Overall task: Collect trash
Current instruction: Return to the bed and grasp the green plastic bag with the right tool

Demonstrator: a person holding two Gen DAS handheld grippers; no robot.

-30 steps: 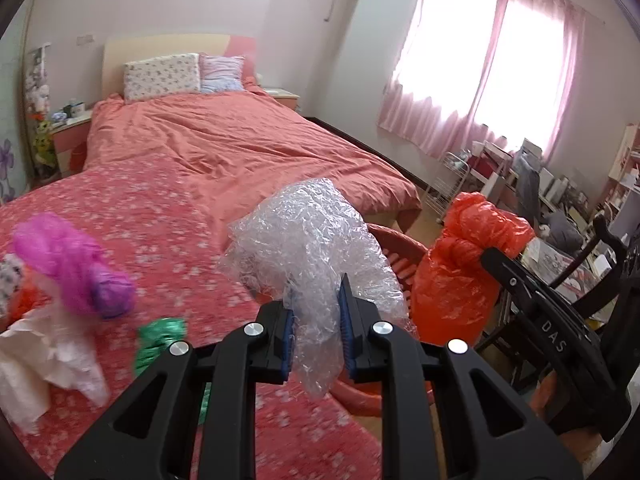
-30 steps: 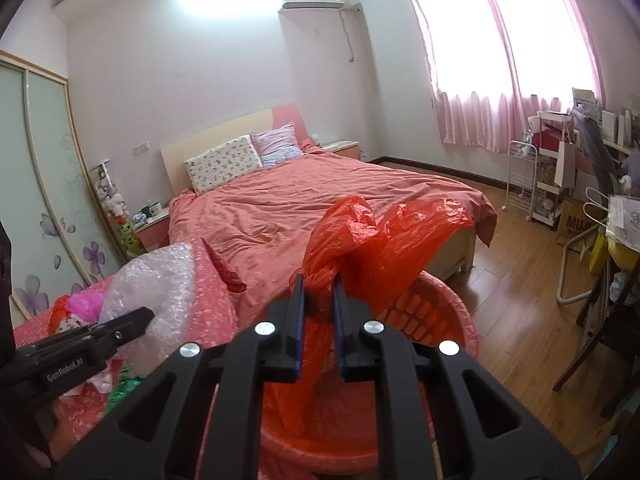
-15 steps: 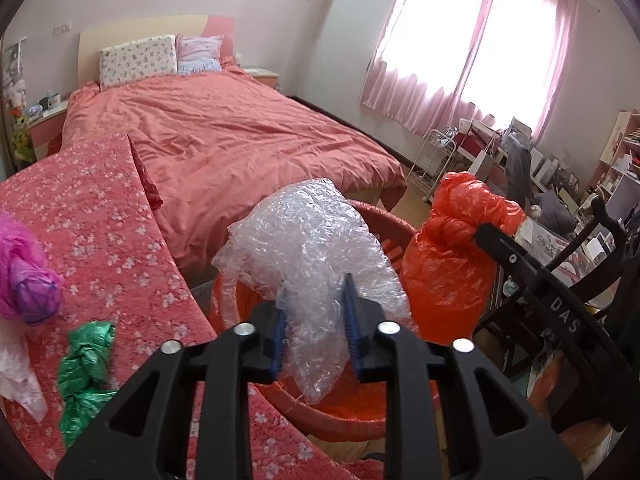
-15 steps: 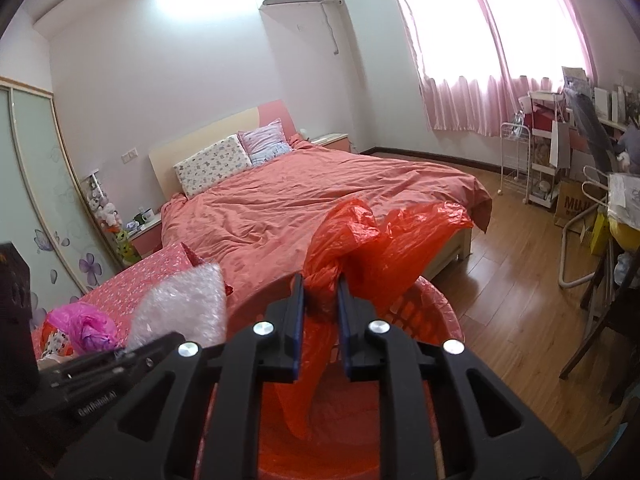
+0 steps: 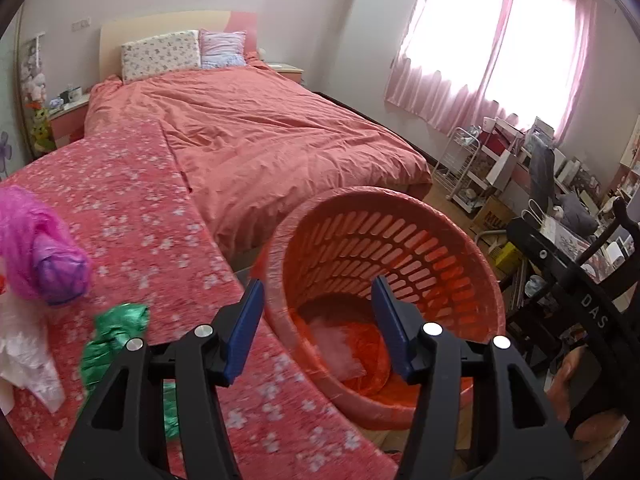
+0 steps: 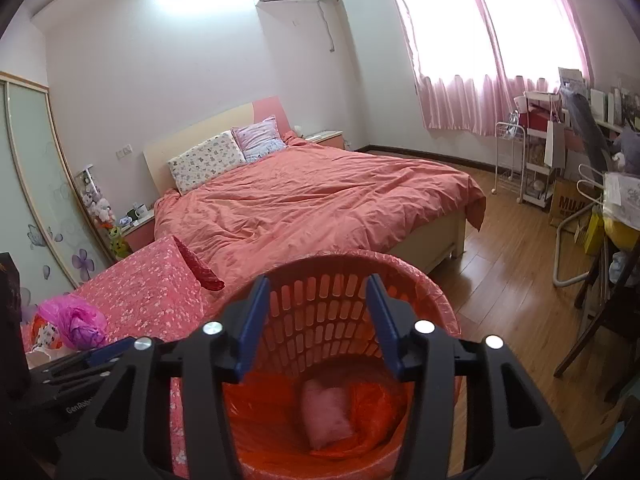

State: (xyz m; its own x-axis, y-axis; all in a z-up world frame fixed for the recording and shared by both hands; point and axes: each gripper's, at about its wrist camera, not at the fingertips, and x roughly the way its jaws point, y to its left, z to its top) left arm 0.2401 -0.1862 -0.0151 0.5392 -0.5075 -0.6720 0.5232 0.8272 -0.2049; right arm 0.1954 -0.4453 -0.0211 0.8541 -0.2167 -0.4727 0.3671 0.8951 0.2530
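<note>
An orange slatted basket (image 5: 472, 264) stands beside the floral red table; it also shows in the right wrist view (image 6: 420, 280). Inside lie the bubble wrap (image 5: 340, 344) and the orange plastic bag (image 5: 368, 364), also seen in the right wrist view as bubble wrap (image 6: 326, 414) and orange bag (image 6: 372, 404). My left gripper (image 5: 318, 304) is open and empty above the basket's near rim. My right gripper (image 6: 318, 304) is open and empty above the basket. On the table lie a pink bag (image 5: 36, 244), a green foil wrapper (image 5: 116, 336) and white paper (image 5: 24, 360).
A large bed with an orange cover (image 5: 260, 136) lies behind the floral table (image 5: 132, 208). A white wire cart (image 6: 508, 160), a chair and cluttered shelves stand at the right on the wooden floor (image 6: 512, 280). The right gripper's body (image 5: 568, 280) shows at the left view's right edge.
Both grippers have opened. The bubble wrap and the orange bag have dropped from them into the basket.
</note>
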